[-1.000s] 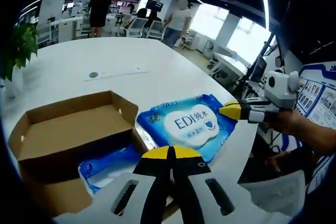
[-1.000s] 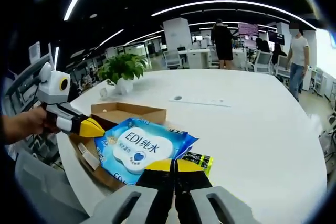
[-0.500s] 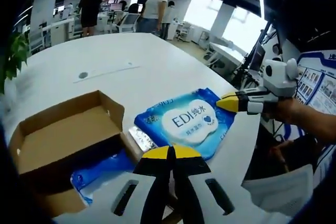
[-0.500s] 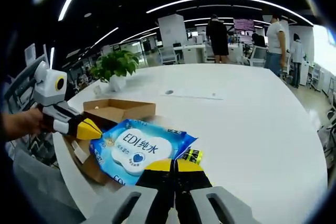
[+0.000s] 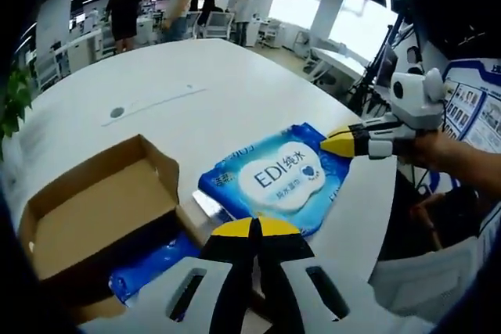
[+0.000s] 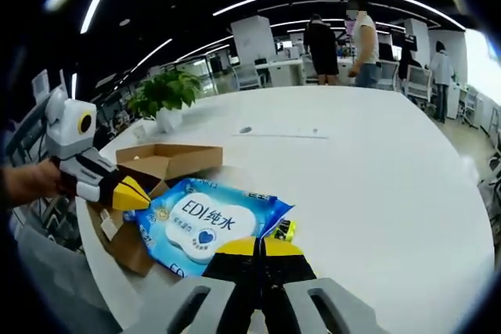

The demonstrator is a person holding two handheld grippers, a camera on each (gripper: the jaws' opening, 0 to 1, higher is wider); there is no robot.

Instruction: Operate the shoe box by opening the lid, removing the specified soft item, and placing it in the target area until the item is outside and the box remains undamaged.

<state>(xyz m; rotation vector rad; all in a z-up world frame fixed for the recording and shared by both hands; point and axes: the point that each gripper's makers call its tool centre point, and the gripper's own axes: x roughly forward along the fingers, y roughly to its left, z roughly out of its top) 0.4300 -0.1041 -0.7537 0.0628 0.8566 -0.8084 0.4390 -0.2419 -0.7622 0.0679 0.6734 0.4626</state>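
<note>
A blue wet-wipes pack (image 5: 282, 181) with a white "EDI" label hangs just above the table, beside the open brown cardboard box (image 5: 94, 217). My left gripper (image 5: 254, 228) is shut on the pack's near edge. From the right, the right gripper (image 5: 338, 143) pinches the pack's far corner. In the right gripper view the same pack (image 6: 205, 220) lies ahead of my shut right gripper (image 6: 262, 246). There the left gripper (image 6: 131, 193) holds its left edge, in front of the box (image 6: 168, 160). A second blue pack (image 5: 149, 267) lies lower down, by the box.
The white round table (image 6: 368, 170) stretches ahead, with a small round port (image 5: 117, 113) in it. A potted plant (image 6: 163, 95) stands at its far left edge. A small yellow-and-black item (image 6: 283, 231) lies under the pack. People stand among desks in the background.
Both views have shifted slightly with the hands; the pack stays held between the two grippers. People in the background have walked on.
</note>
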